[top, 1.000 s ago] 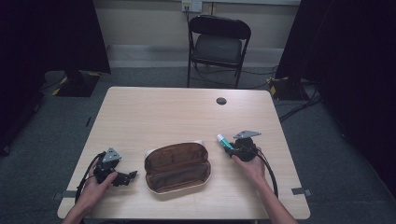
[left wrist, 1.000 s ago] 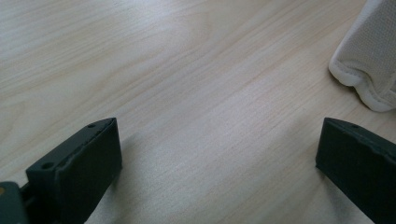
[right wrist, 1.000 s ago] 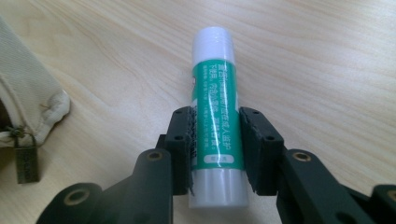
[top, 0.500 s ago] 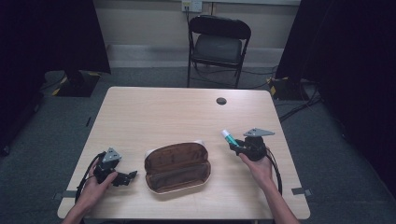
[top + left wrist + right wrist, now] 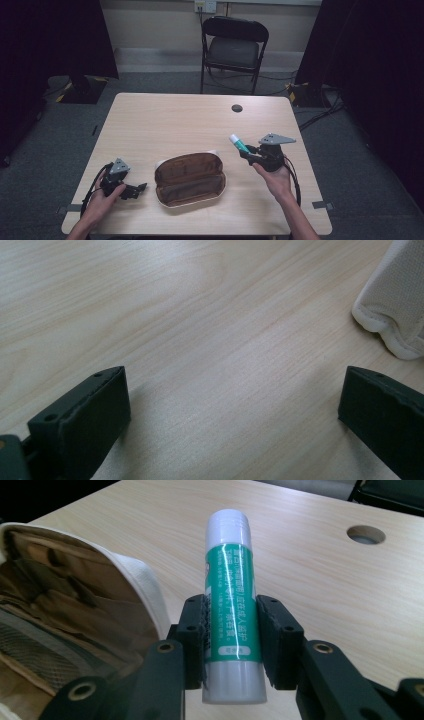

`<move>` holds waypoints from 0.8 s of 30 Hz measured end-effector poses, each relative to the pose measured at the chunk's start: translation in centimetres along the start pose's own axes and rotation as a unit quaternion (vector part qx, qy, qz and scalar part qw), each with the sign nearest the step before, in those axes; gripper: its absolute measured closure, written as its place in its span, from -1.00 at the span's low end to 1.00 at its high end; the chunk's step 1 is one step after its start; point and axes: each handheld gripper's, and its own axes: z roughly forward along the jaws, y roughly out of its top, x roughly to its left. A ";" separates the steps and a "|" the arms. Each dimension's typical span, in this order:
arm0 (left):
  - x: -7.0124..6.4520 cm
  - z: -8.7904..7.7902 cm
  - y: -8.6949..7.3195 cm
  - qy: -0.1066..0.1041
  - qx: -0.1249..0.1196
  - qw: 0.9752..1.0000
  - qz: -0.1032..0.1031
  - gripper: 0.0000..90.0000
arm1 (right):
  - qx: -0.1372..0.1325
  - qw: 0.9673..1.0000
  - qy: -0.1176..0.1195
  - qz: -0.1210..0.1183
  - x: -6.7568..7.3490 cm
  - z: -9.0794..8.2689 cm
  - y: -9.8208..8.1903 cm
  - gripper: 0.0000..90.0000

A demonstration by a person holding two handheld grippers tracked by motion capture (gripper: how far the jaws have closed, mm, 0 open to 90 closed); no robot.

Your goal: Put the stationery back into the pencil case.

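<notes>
Glue stick (image 5: 230, 605), green label, white cap, pinched between the jaws of the right gripper (image 5: 250, 152), held above the surface (image 5: 170, 120) just right of the open pencil case (image 5: 189, 178). Case interior brown, contents unclear. Left gripper (image 5: 134, 190) rests near the front-left edge, jaws spread, bare wood between. Far half of surface open; grommet hole (image 5: 237, 108) near back edge.

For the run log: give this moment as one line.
right gripper: shut on glue stick | left gripper: open, on table | case: open
</notes>
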 end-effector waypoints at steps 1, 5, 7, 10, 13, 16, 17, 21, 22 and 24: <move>0.0 0.0 0.0 0.000 0.001 1.000 0.000 -1.00 | -0.002 1.000 0.003 -0.004 0.3 0.0 0.2 0.47; 0.0 0.0 0.0 0.000 0.001 1.000 0.000 -1.00 | -0.006 1.000 0.014 -0.015 1.5 -0.2 0.8 0.47; 0.0 0.0 0.0 0.000 0.001 1.000 0.000 -1.00 | -0.012 0.999 0.026 -0.029 2.8 -0.4 1.5 0.47; 0.0 0.0 0.0 0.000 0.001 1.000 0.000 -1.00 | -0.019 0.998 0.043 -0.050 4.4 -0.6 2.2 0.47; 0.0 0.0 0.0 0.000 0.000 1.000 0.000 -1.00 | -0.021 0.996 0.055 -0.061 5.4 -0.6 2.5 0.47; 0.0 0.0 0.0 0.000 0.001 1.000 0.000 -1.00 | -0.024 0.995 0.069 -0.074 6.5 -0.3 2.7 0.47; 0.0 0.0 0.0 0.000 0.001 1.000 0.000 -1.00 | -0.022 0.994 0.072 -0.078 6.8 -0.2 2.8 0.47; 0.0 0.0 0.0 0.000 0.001 1.000 -0.001 -1.00 | -0.022 0.991 0.091 -0.098 8.6 0.1 3.2 0.47; 0.0 0.0 0.0 0.000 0.000 1.000 0.000 -1.00 | -0.021 0.990 0.095 -0.103 9.0 0.2 3.3 0.47; 0.0 0.0 0.0 0.000 0.001 1.000 -0.001 -1.00 | -0.020 0.988 0.103 -0.112 9.7 0.4 3.4 0.47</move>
